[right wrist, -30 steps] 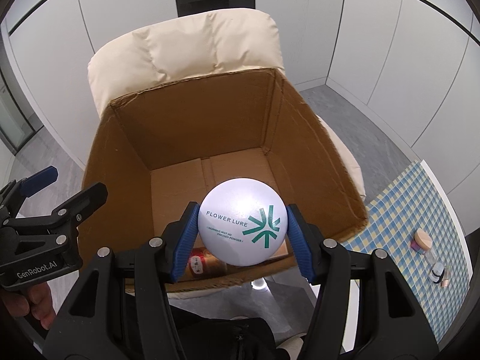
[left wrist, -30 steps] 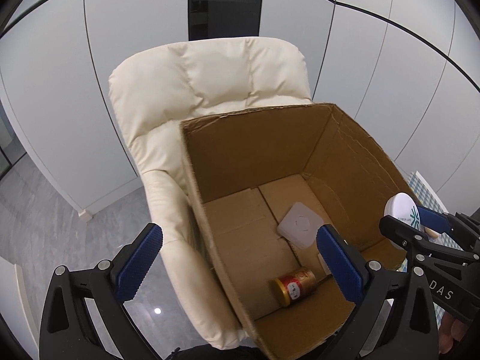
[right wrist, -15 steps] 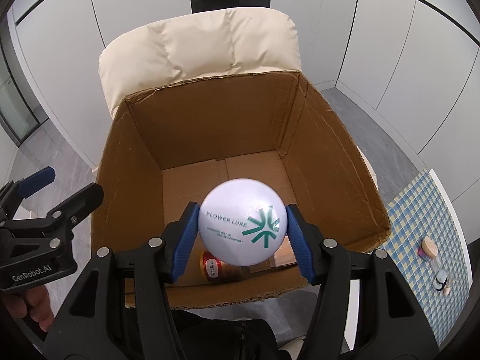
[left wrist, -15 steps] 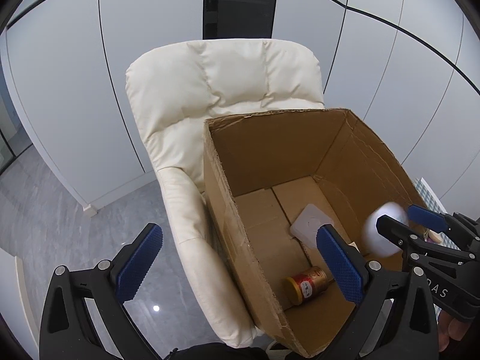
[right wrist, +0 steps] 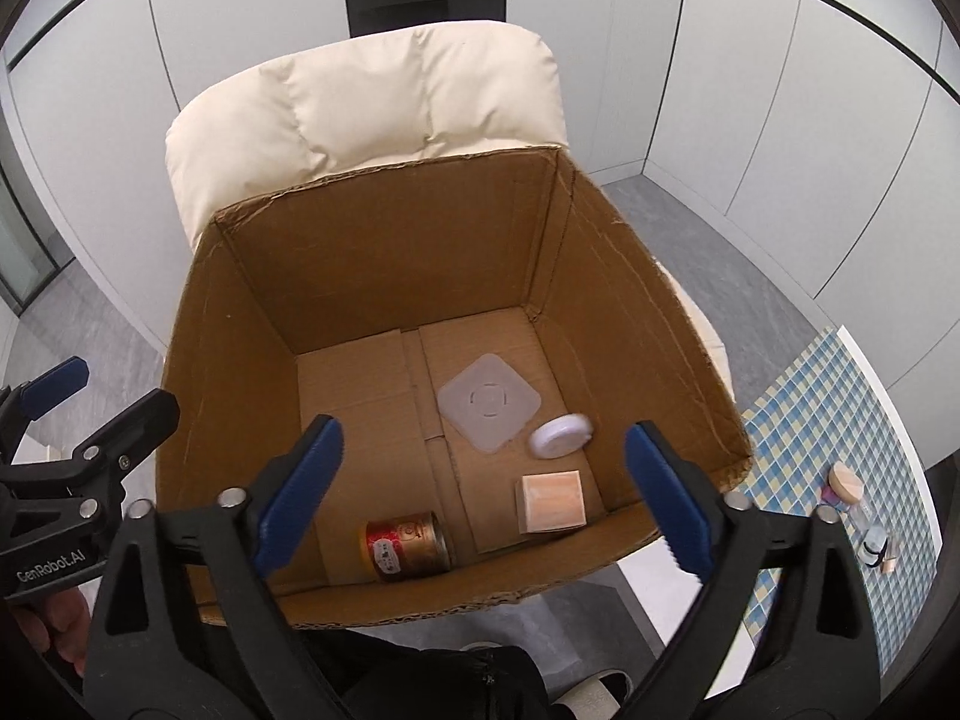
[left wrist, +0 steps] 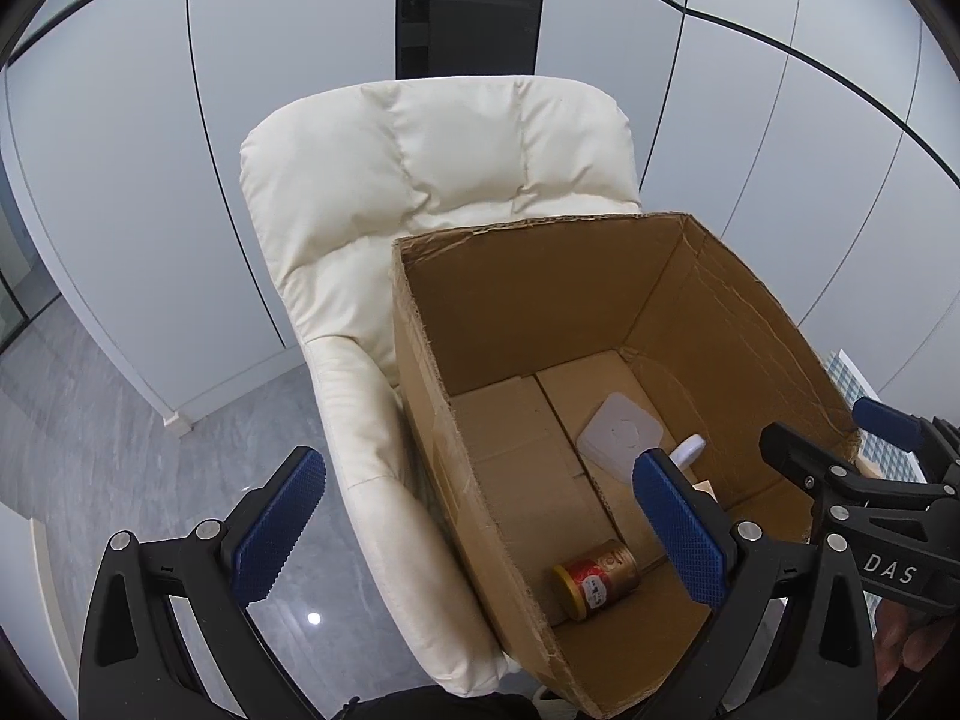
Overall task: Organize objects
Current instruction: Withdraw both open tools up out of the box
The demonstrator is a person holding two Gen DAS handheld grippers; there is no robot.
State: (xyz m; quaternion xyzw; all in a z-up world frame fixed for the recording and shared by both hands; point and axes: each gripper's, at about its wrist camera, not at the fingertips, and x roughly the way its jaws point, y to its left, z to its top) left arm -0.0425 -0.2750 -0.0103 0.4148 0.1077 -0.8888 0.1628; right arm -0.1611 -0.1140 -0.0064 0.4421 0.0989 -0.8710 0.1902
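Observation:
An open cardboard box [right wrist: 630, 276] [left wrist: 540, 312] rests on a cream chair. On its floor lie a round white container [right wrist: 561, 435] [left wrist: 689, 450], a flat white square lid [right wrist: 487, 401] [left wrist: 618, 435], a small peach box [right wrist: 551, 501] and a red and gold can [right wrist: 408, 546] [left wrist: 595, 579]. My right gripper [right wrist: 483, 495] hangs over the box's near edge with its jaws opening wide and nothing between them. To the left of the box, my left gripper [left wrist: 480, 528] stands open and empty, its right finger over the box's rim.
The cream chair [right wrist: 372, 102] [left wrist: 432, 180] carries the box, with grey floor around it. A blue checked tabletop [right wrist: 834, 450] at the right holds a few small bottles and jars [right wrist: 846, 480]. White wall panels stand behind.
The right gripper's jaws have spread and let go of the round white container, which now lies on the box floor beside the square lid. The left gripper has stayed open.

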